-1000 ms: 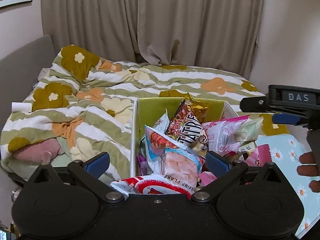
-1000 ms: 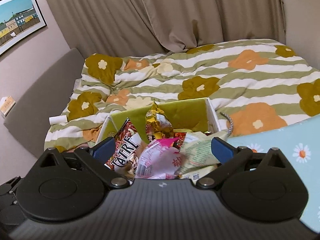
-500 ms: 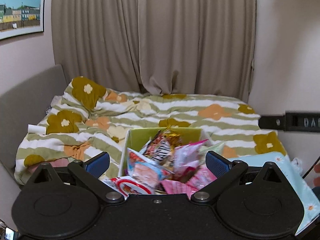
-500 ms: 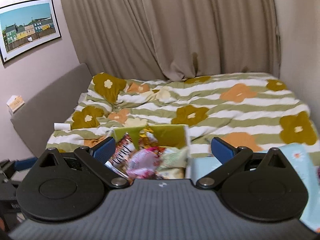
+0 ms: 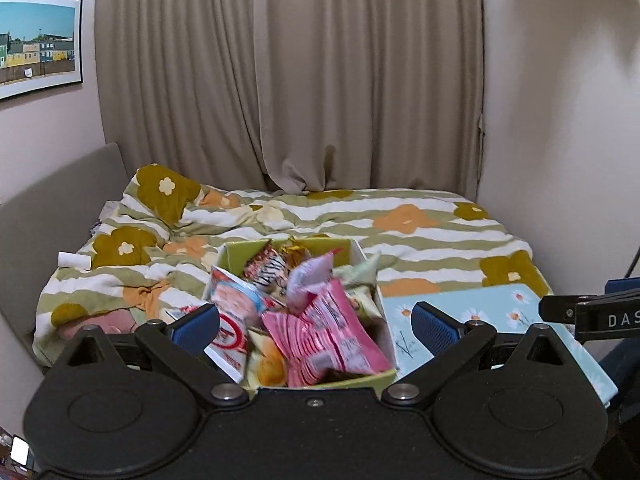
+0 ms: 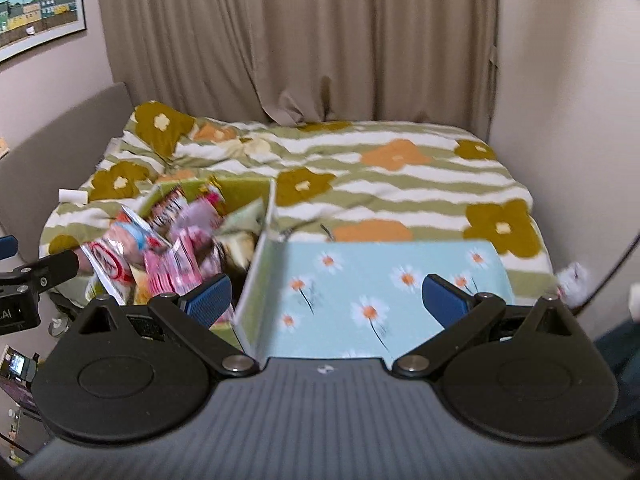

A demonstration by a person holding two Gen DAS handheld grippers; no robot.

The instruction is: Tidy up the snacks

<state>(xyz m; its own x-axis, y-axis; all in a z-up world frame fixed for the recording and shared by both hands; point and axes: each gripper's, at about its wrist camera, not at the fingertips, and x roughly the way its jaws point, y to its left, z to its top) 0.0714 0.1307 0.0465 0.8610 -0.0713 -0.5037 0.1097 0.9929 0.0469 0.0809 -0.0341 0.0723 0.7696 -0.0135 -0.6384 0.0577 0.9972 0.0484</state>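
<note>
Bed: a quilt striped green and white with ochre and orange flowers covers it, rumpled toward my left; beige curtains hang behind, and a framed picture of coloured houses is on the left wall.
Daisy lid: a pale blue panel printed with daisies lies flat on the quilt, joined to the right wall of the box. It fills the space straight ahead of my right gripper.
Box: a box with a green lining sits on the near part of the bed, its long axis running away from me toward the curtains.
Snacks: packets are heaped loose in the box and stick up above its rim, pointing all ways. A pink packet lies nearest, a red-and-white one leans over the left wall, and a dark red packet with white lettering stands further back.
Small roll: a white roll rests on the quilt, well left of the box.
My left gripper: jaws spread wide, gripping nothing, above the near end of the box.
My right gripper: jaws spread wide and bare, over the box's right wall and the lid.
</note>
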